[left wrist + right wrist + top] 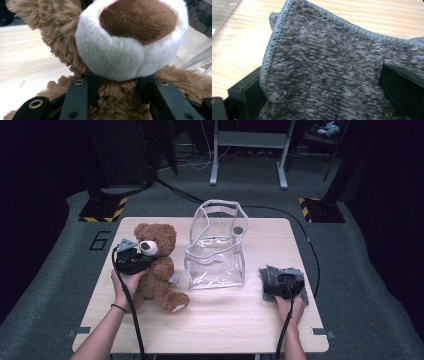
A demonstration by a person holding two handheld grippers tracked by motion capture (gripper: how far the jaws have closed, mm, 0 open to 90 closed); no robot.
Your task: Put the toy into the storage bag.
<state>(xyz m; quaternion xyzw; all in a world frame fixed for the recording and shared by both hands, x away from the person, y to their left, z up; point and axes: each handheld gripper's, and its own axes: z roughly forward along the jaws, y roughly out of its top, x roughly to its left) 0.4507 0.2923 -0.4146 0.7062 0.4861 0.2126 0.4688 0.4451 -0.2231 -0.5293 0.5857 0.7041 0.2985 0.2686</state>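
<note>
Brown teddy bear (156,265) seated near the counter's (225,320) left edge, left tongs (117,87) pinching its neck under the muzzle. Soft, light, squashy; likely best gripped there. Right tongs (324,100) spread around a grey cloth (329,62) by the right edge.

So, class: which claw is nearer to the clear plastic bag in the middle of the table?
Neither by much, perhaps the left. The left claw sits at the teddy bear, left of the clear plastic bag. The right claw sits on the grey cloth, right of it.
</note>
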